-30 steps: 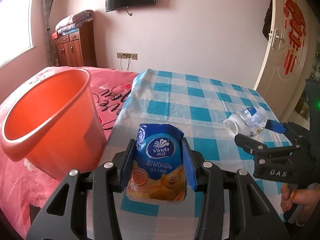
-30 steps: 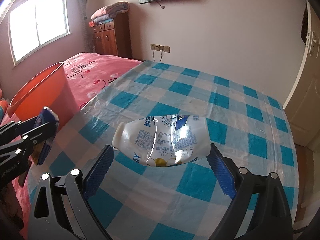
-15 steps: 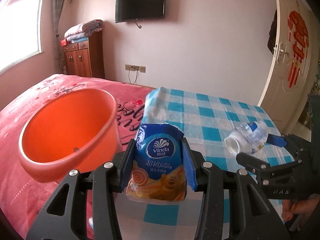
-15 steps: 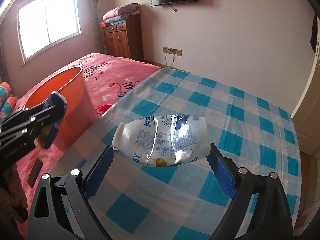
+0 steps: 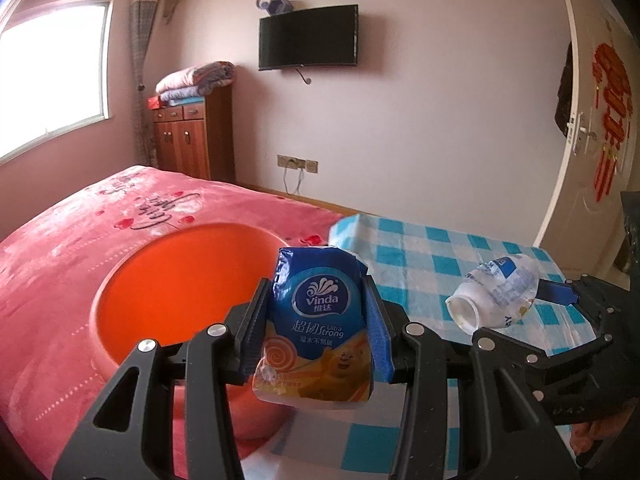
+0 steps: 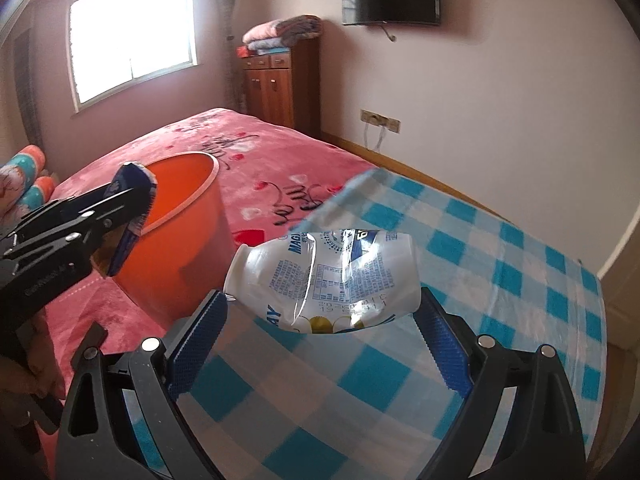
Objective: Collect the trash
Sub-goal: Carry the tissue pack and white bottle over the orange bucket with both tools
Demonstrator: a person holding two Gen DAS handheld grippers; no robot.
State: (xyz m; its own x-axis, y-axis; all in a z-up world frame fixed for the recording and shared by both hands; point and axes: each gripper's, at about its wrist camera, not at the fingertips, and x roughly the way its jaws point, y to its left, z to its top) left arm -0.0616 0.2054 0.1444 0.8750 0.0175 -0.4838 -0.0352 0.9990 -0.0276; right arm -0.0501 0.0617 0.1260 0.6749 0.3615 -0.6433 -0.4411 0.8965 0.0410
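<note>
My left gripper is shut on a blue and orange Vinda tissue packet, held upright above the near rim of the orange bucket. My right gripper is shut on a crushed white plastic bottle lying sideways, mouth to the left, over the checked tablecloth. In the left wrist view the bottle and right gripper hang to the right of the packet. In the right wrist view the left gripper and packet sit at the bucket rim.
The bucket stands on a pink bed beside the blue-and-white checked table. A wooden cabinet with folded blankets, a wall TV and a white door line the far wall. A person's hand holds the left gripper.
Both grippers have risen and swung left toward the bucket, still holding the packet and the bottle. The bucket now lies directly behind the packet instead of off to the left.
</note>
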